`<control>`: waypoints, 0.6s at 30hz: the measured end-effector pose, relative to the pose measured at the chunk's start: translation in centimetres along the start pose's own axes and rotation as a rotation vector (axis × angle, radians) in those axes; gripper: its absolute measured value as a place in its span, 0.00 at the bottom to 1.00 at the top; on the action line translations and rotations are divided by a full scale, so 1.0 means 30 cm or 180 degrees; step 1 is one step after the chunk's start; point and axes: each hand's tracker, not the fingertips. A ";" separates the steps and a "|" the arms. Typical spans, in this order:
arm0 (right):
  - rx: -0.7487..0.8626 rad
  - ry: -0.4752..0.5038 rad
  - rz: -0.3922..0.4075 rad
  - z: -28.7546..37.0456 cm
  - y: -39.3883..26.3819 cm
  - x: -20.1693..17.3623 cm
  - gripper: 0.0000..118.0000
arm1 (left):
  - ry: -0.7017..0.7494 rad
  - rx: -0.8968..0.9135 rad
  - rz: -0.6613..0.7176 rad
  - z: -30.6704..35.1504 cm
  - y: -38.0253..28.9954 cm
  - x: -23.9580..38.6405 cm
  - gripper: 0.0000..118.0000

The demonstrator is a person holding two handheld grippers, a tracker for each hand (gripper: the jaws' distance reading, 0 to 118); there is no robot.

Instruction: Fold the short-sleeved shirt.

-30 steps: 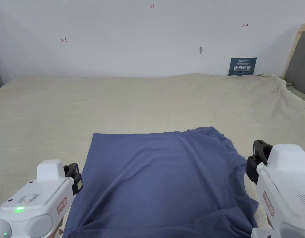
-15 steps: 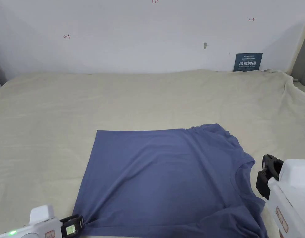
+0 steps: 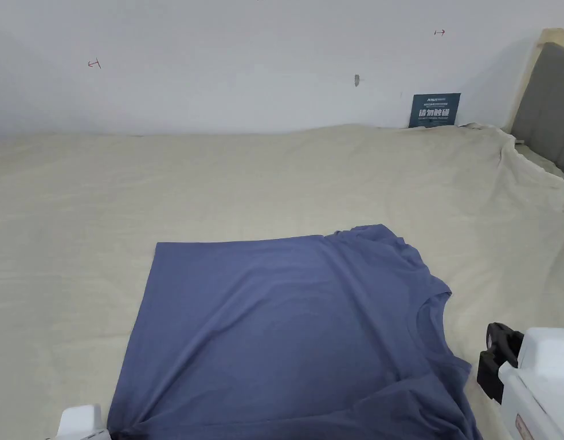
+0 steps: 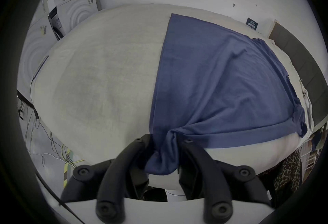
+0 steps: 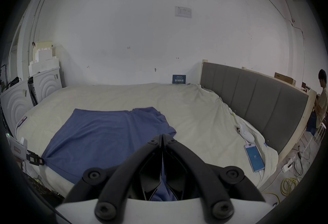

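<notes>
A blue short-sleeved shirt point(image 3: 286, 326) lies spread on the beige bed point(image 3: 275, 183), collar to the right and hem to the left. My left gripper point(image 4: 164, 139) is at the near left hem corner, shut on a bunch of that fabric, and creases in the shirt point(image 4: 221, 77) run toward it. The right gripper view shows this left gripper point(image 5: 38, 158) at the corner of the shirt point(image 5: 99, 135). My right gripper point(image 5: 162, 135) is shut with nothing between its tips. In the head view, the right gripper point(image 3: 492, 358) hangs just right of the near sleeve.
A grey headboard point(image 5: 257, 100) runs along the bed's right side, with a phone point(image 5: 254, 157) and a white device point(image 5: 245, 132) on the sheet beside it. A blue sign point(image 3: 434, 110) leans on the wall. White cabinets point(image 5: 48, 82) stand left. A person point(image 5: 322, 96) sits far right.
My left gripper went from beside the shirt's left edge down to its near hem corner and took hold of it. The right gripper dropped lower. The head camera shifted.
</notes>
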 end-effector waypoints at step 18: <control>-0.1621 0.0255 -0.0132 -0.227 -0.428 0.051 0.59 | -0.0176 0.0235 0.0003 0.079 0.039 -0.009 0.04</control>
